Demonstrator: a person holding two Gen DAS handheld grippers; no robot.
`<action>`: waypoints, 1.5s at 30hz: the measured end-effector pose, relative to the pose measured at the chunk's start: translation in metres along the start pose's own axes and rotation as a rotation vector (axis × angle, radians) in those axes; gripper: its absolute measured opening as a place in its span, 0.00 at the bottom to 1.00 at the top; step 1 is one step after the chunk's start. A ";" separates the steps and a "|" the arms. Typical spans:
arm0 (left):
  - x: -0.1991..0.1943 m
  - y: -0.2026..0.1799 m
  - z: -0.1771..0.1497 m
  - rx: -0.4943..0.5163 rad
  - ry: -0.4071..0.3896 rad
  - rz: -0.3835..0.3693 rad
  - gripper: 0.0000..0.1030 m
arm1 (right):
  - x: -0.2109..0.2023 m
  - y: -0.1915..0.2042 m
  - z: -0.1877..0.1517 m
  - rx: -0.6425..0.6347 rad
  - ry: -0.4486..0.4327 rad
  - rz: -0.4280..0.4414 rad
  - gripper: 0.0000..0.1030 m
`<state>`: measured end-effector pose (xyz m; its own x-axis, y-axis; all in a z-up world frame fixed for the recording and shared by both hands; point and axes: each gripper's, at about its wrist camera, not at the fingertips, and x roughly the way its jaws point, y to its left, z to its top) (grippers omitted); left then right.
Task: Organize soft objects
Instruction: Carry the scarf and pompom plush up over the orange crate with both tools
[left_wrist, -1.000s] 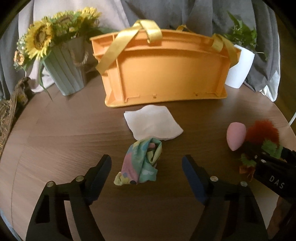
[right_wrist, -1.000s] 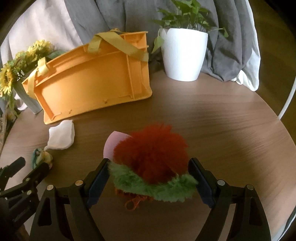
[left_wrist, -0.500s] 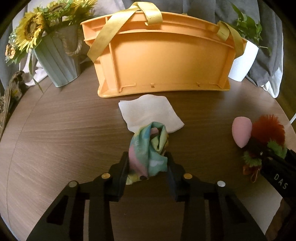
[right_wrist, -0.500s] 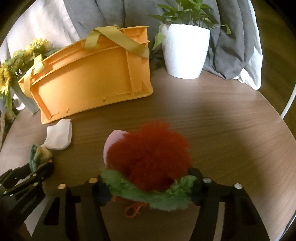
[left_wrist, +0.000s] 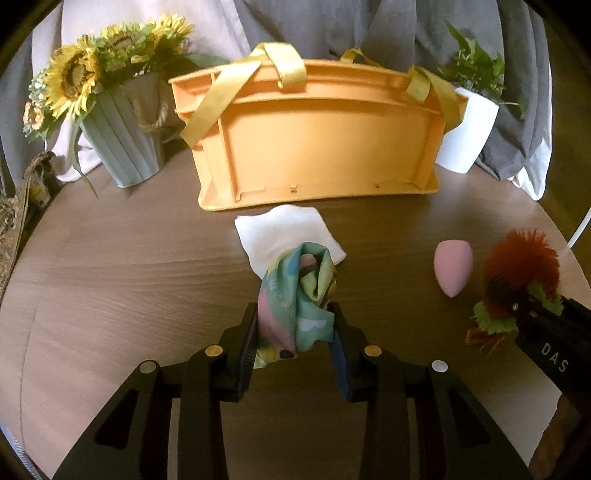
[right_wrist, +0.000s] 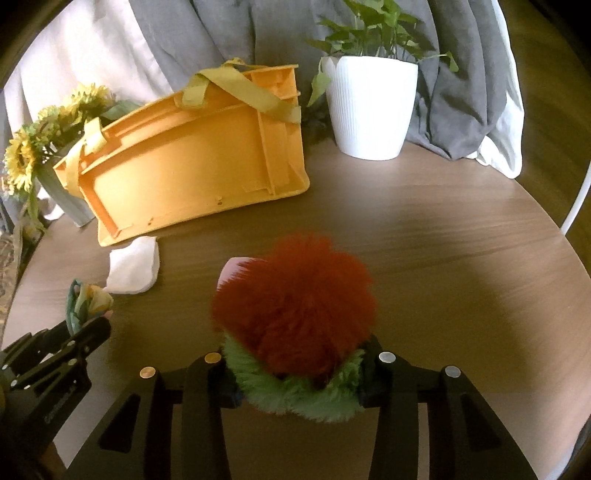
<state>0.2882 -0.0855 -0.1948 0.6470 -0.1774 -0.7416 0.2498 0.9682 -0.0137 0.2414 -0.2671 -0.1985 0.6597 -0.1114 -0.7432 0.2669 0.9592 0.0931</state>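
My left gripper (left_wrist: 295, 332) is shut on a pastel patterned cloth (left_wrist: 299, 291) and holds it just above the table, in front of a white cloth pad (left_wrist: 284, 230). My right gripper (right_wrist: 299, 373) is shut on a red and green fluffy pompom (right_wrist: 295, 314), lifted a little. A pink sponge egg (left_wrist: 452, 267) lies on the table beside the pompom (left_wrist: 521, 266); in the right wrist view only its tip (right_wrist: 231, 267) shows. An orange basket (left_wrist: 317, 144) with yellow straps stands at the back.
A grey pot of sunflowers (left_wrist: 122, 147) stands at the back left and a white plant pot (right_wrist: 369, 110) at the back right of the round wooden table (left_wrist: 110, 277). Grey and white fabric hangs behind. The left gripper shows in the right wrist view (right_wrist: 88, 325).
My left gripper moved forward and shut on the patterned cloth, then lifted it. My right gripper shut on the fluffy pompom and raised it slightly.
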 end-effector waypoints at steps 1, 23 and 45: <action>-0.003 -0.001 0.000 -0.001 -0.004 -0.001 0.34 | -0.002 0.000 0.000 0.000 -0.002 0.003 0.41; -0.081 0.003 0.023 -0.049 -0.155 -0.031 0.34 | -0.071 0.008 0.029 -0.034 -0.119 0.073 0.41; -0.135 0.021 0.071 -0.052 -0.343 -0.042 0.34 | -0.127 0.034 0.080 -0.064 -0.324 0.114 0.41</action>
<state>0.2569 -0.0533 -0.0474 0.8435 -0.2574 -0.4714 0.2495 0.9650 -0.0804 0.2230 -0.2409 -0.0479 0.8744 -0.0692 -0.4803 0.1405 0.9835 0.1142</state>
